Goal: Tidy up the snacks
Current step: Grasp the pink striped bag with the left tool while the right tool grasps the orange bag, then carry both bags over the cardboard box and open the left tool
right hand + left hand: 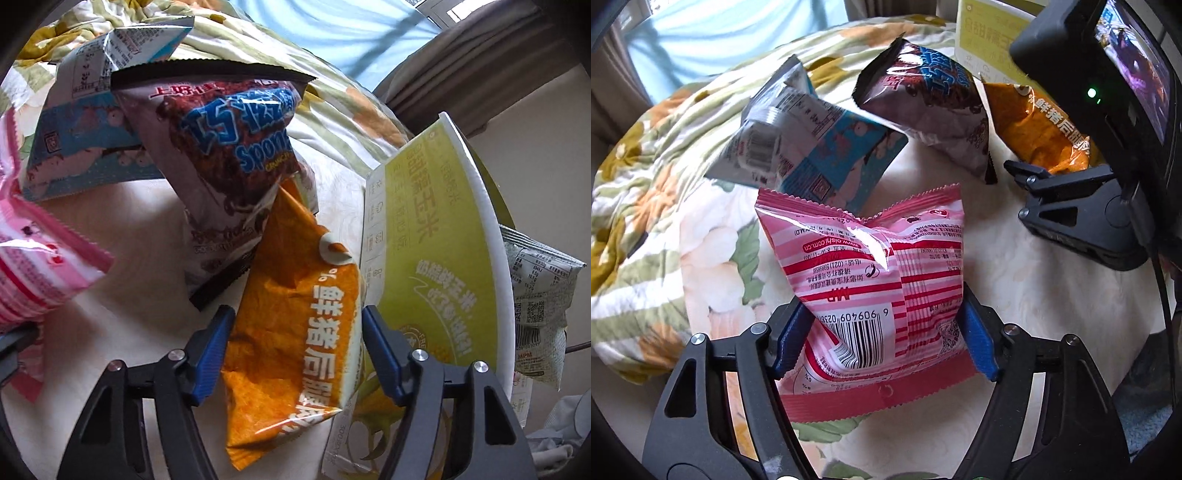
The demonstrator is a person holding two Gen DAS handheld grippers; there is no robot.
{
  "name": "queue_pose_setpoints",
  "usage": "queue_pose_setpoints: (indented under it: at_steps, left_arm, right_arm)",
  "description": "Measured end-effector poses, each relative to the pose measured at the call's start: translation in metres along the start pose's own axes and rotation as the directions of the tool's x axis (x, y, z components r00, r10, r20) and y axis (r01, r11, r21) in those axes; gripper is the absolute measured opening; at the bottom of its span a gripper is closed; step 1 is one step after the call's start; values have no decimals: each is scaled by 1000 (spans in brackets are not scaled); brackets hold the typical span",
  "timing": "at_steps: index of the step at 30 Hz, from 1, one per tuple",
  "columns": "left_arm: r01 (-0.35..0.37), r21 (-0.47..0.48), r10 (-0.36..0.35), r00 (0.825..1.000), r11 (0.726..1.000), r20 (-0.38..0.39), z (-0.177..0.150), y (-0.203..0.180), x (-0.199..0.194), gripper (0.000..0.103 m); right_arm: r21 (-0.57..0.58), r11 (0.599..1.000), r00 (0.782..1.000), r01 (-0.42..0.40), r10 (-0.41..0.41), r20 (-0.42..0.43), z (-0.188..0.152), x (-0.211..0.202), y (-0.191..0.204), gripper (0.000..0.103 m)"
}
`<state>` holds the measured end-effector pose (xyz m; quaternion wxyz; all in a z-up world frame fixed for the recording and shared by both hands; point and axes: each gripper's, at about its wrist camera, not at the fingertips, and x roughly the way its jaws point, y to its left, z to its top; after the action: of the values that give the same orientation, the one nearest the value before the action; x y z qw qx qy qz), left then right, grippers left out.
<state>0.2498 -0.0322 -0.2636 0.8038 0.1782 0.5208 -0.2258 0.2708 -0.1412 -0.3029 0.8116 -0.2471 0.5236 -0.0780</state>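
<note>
My left gripper [882, 334] is shut on a pink striped snack bag [864, 266], back side up, above the bed; the same bag shows at the left edge of the right wrist view [40, 266]. My right gripper [295, 350] is shut on an orange snack bag [295, 332]. A brown chocolate snack bag [931, 107] [225, 155] and a light blue snack bag [812, 147] [85, 147] lie beyond on the bed. The orange bag [1034, 125] also shows at the right of the left wrist view, with the right gripper body [1086, 206].
A floral quilt [646, 177] covers the bed. A yellow-green cardboard box [436, 240] stands to the right, with a pale green snack bag [539, 295] behind it. Curtains [480, 62] hang at the back.
</note>
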Motion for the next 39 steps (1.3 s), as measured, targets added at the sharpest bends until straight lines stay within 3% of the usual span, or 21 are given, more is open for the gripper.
queue_pose_setpoints:
  at_steps: [9, 16, 21, 30, 39]
  left_arm:
    - [62, -87, -64, 998, 994, -12, -3, 23, 0, 65]
    - [157, -171, -153, 988, 973, 33, -10, 40, -20, 65]
    - [191, -159, -176, 979, 969, 106, 3, 44, -53, 65]
    - [246, -60, -227, 947, 967, 225, 63, 24, -120, 65]
    - [311, -64, -277, 908, 948, 314, 147, -26, -153, 65]
  right_arm:
    - [74, 996, 999, -52, 51, 17, -9, -17, -22, 50]
    - [161, 978, 990, -131, 121, 75, -14, -52, -40, 49]
    - [231, 953, 977, -195, 168, 131, -15, -87, -59, 49]
    - [328, 905, 949, -271, 194, 249, -25, -156, -113, 49]
    - [378, 866, 914, -329, 192, 356, -40, -184, -204, 49]
